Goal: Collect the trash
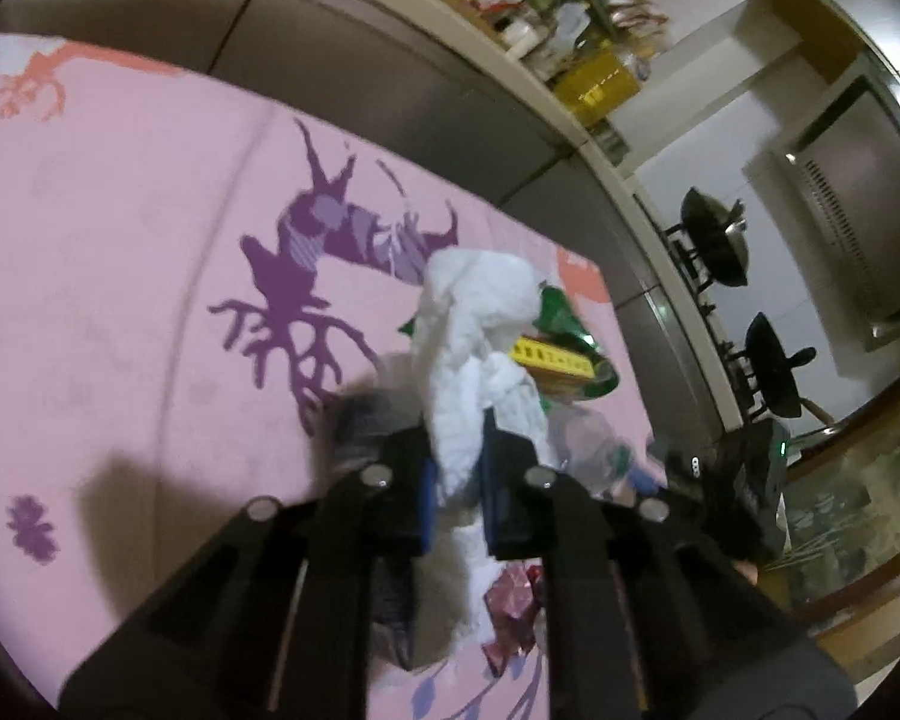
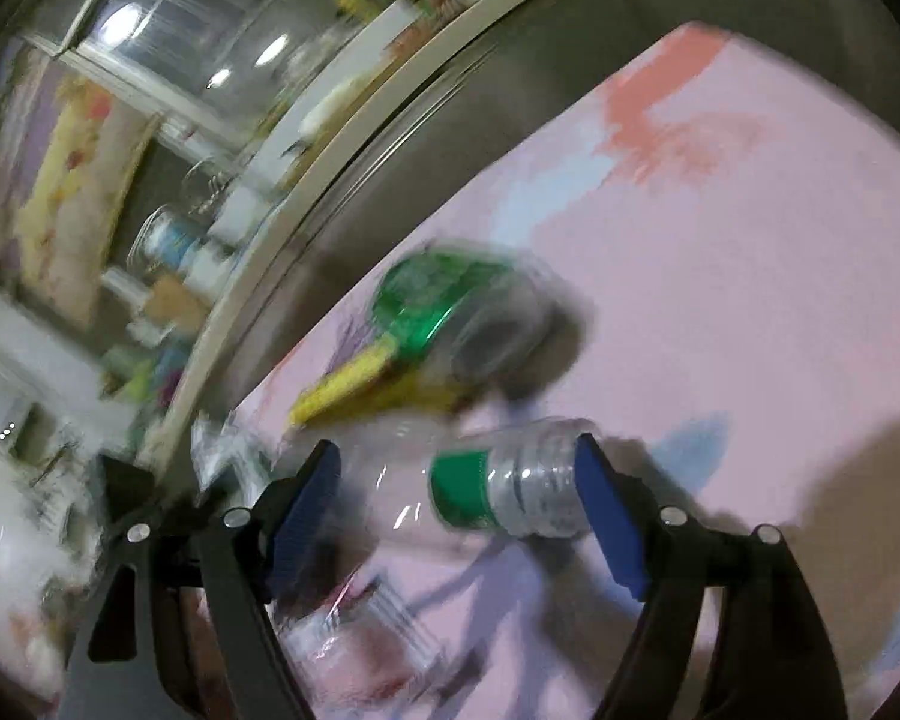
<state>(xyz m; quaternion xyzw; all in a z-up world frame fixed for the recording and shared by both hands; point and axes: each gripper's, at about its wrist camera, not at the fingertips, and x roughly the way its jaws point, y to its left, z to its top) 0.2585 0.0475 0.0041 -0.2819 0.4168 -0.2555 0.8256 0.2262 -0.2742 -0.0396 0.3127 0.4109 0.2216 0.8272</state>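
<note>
1. Left wrist view: the left gripper (image 1: 457, 468) has its jaws pinched nearly together on a crumpled white tissue (image 1: 477, 324), which sticks up between the blue pads and hangs out below them too.
2. Just behind the tissue there's a green wrapper (image 1: 570, 324) with a yellow box (image 1: 552, 360) lying across it, all sitting on the pink mat (image 1: 120, 276) with the purple tree print.
3. A dark red wrapper (image 1: 513, 606) lies on the mat under the gripper, close to the camera.
4. Far right in that view you can see two black pans (image 1: 714, 240) on a stove.
5. Right wrist view is pretty smeared, but the right gripper (image 2: 459, 501) has its jaws spread wide.
6. A clear plastic bottle (image 2: 510, 492) with a green label lies sideways between the blue pads. Its ribbed end is right up against the right-hand pad; can't tell if the other pad touches it, so I wouldn't call it gripped.
7. Behind the bottle sits a green can (image 2: 432, 306) next to something yellow, too blurry to name.
</note>
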